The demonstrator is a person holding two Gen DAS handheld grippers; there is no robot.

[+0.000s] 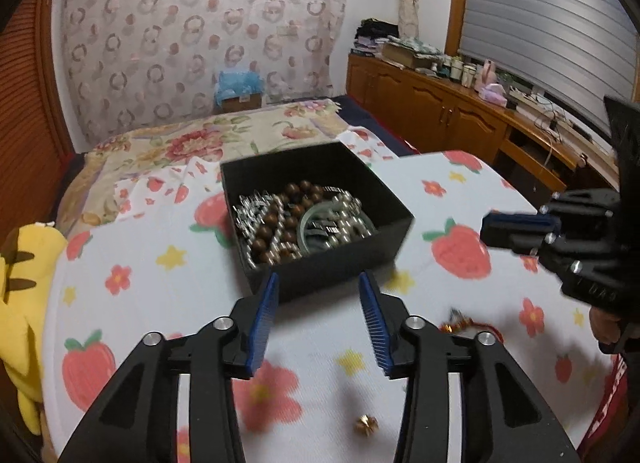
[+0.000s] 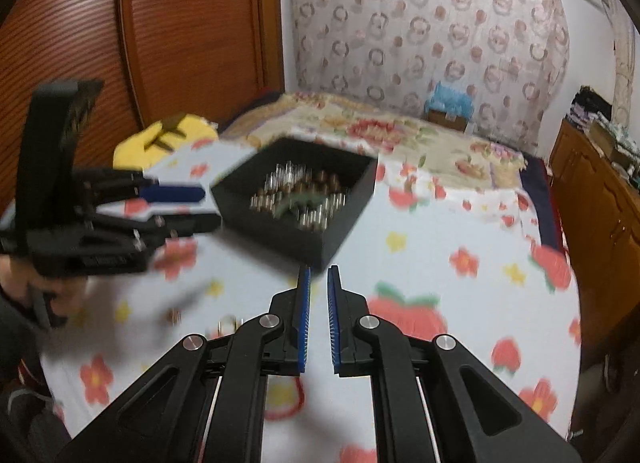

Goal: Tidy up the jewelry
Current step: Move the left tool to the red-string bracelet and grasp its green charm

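A black box sat open on a round table covered in a white cloth printed with strawberries, stars and flowers, beside a bed with a floral cover. Inside the box lay a tangle of jewelry: a string of brown wooden beads, silvery chains and a pale green bangle.

The left gripper hovered just short of the box's near wall, its blue-padded jaws apart with nothing between them. The right gripper, coming in from the other side, had its jaws nearly together, only a narrow slit between the pads and nothing caught in it; its tips pointed at a corner of the box.

Still out on the cloth, on the near side of the box, were a small gold bead below the left gripper and a red and gold piece just beyond its right finger; both were too blurred to make out further. A yellow plush toy leaned at the table's left edge. A person's hand held the left gripper's handle in the right wrist view.
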